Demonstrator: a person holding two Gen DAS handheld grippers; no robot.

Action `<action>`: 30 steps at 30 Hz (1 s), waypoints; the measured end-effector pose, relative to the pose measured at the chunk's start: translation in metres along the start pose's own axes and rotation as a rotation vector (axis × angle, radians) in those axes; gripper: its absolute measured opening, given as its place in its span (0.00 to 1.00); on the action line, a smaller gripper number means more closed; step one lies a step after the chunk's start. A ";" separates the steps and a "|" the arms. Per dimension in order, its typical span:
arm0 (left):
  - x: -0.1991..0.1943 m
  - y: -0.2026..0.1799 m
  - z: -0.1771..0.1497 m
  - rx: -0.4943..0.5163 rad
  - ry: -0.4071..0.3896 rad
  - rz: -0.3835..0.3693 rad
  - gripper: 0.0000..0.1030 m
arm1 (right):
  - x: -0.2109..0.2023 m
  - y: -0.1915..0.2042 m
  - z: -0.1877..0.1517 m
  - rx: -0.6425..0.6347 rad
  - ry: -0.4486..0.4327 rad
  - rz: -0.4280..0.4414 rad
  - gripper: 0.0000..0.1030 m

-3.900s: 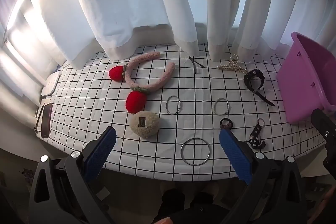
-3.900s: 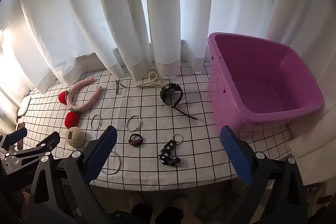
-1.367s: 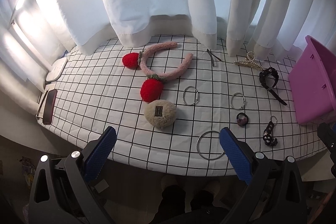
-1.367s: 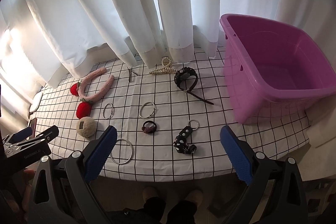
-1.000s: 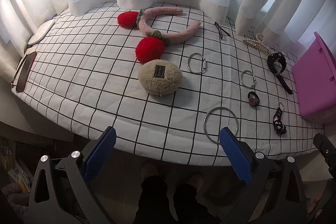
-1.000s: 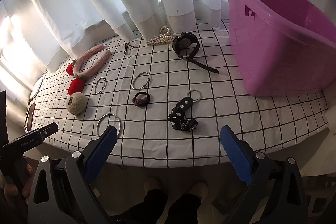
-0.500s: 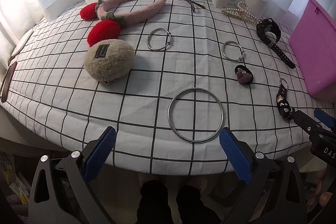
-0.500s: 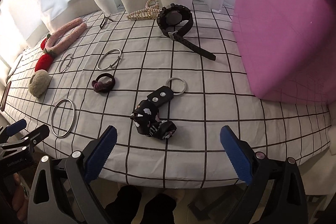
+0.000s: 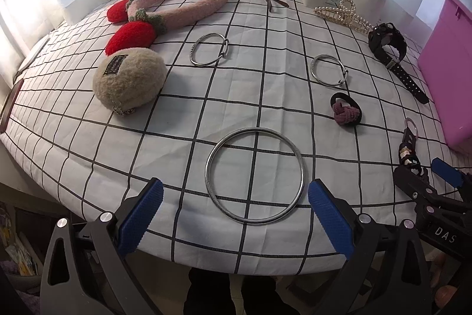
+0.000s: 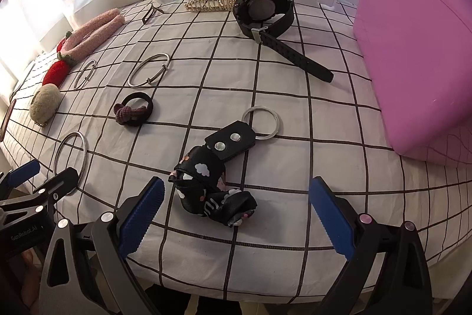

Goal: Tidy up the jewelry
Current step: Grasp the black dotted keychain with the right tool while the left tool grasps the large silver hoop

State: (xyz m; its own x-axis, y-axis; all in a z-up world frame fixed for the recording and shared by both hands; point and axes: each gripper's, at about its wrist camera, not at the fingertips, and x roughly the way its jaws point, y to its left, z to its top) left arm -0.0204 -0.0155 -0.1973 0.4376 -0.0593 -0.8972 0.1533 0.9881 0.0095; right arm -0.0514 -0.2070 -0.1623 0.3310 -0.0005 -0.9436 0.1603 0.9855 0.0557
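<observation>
Keychain right of large ring, left of bin

L gripper wide open, large metal bangle btwn its fingers on grid cloth.

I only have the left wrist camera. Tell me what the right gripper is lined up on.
Observer: The right gripper is open. Its blue pads stand either side of the black keychain and do not touch it.
Operator: Give me the way the keychain lies.
Observer: Its metal ring is at the far end, away from the gripper. The cloud-print fabric bow is nearest the pads.
Operator: Say what joins the two.
Observer: A flat black tab with two metal studs sits between ring and bow.
</observation>
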 end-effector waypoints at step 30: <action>0.010 -0.005 -0.006 0.014 -0.111 -0.010 0.93 | -0.001 0.005 -0.003 -0.044 -0.102 -0.044 0.91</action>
State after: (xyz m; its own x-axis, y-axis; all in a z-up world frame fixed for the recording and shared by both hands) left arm -0.0217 -0.0199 -0.2088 0.5314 -0.0855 -0.8428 0.1706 0.9853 0.0076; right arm -0.0534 -0.2014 -0.1618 0.4179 -0.0589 -0.9066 0.1363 0.9907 -0.0015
